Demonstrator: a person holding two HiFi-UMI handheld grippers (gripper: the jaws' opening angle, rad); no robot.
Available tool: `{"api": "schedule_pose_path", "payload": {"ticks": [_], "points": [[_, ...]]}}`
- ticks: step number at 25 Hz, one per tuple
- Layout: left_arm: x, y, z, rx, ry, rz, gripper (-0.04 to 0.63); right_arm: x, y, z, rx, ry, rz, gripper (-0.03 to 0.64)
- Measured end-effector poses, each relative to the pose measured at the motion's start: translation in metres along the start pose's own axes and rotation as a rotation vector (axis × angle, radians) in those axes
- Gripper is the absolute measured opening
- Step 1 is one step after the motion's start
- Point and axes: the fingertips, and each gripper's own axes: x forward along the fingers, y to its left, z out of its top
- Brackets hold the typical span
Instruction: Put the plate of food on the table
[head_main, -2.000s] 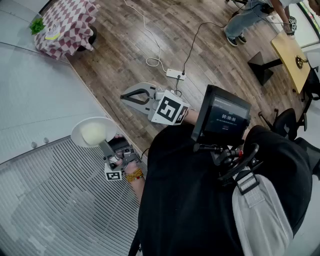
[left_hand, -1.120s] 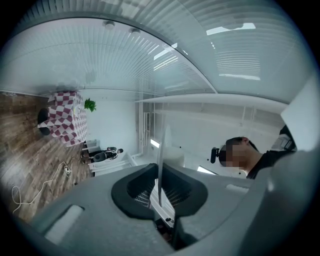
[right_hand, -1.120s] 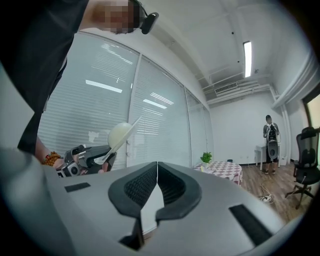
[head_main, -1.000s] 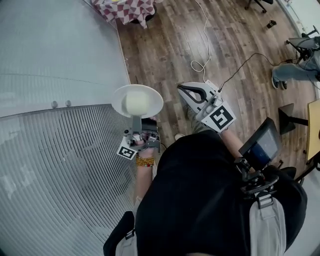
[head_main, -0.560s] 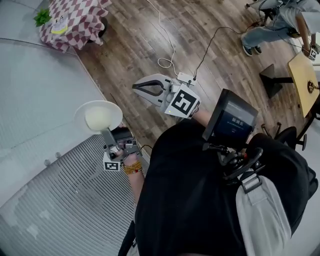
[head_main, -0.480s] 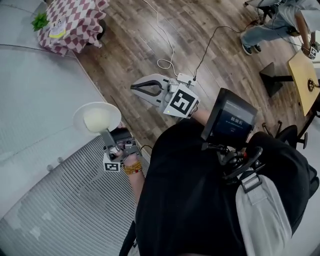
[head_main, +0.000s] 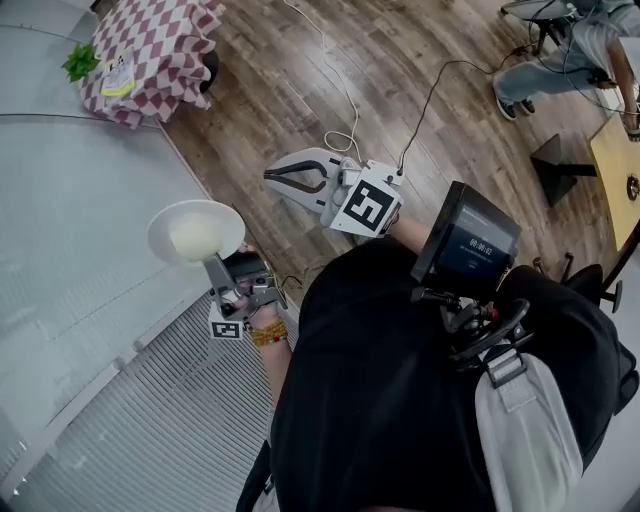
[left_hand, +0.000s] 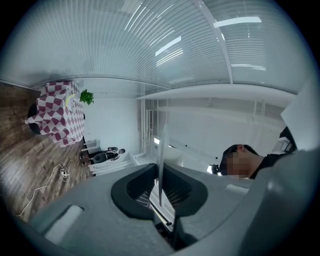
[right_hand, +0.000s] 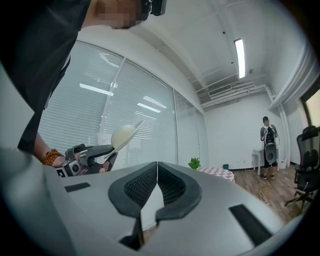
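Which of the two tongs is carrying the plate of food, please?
The left tongs, clamped on the white plate's rim; the right tongs are shut on nothing.

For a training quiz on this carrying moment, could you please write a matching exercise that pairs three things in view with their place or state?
Things:
1. plate of food
2. right hand-held gripper
3. checkered table

Places or states:
A. shut on nothing, above the wooden floor
B. far off at the head view's top left, a green plant at its edge
C. clamped by its rim in the left hand-held gripper

Pairs: 1-C; 2-A; 3-B
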Motion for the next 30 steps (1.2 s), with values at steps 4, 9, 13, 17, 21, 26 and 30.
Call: {"api": "schedule_pose_path", "payload": {"ticks": [4, 9, 13, 17, 21, 26, 30], "points": [[0.004, 0.007, -0.001, -0.012, -0.004, -0.002, 0.034, -0.001, -0.009, 0.000, -0.010, -0.006, -0.024, 0.014], [0.010, 0.013, 0.000, -0.016, 0.001, -0.014, 0.034, -0.002, -0.014, -0.003, -0.060, 0.013, -0.036, 0.014], [0.029, 0.031, 0.009, -0.028, 0.010, -0.025, 0.034, 0.014, -0.027, -0.004, -0.032, 0.009, -0.043, 0.014], [0.052, 0.039, 0.017, -0.047, 0.038, -0.036, 0.034, 0.027, -0.040, 0.009, -0.031, 0.012, -0.069, 0.014], [0.082, 0.077, 0.057, -0.075, 0.057, -0.055, 0.034, 0.082, -0.062, 0.005, -0.042, 0.028, -0.091, 0.014], [0.126, 0.136, 0.134, -0.108, 0.055, -0.054, 0.034, 0.184, -0.095, 0.006, -0.055, 0.056, -0.094, 0.014], [0.136, 0.154, 0.164, -0.097, 0.035, -0.044, 0.034, 0.225, -0.104, 0.014, -0.090, 0.077, -0.053, 0.014]]}}
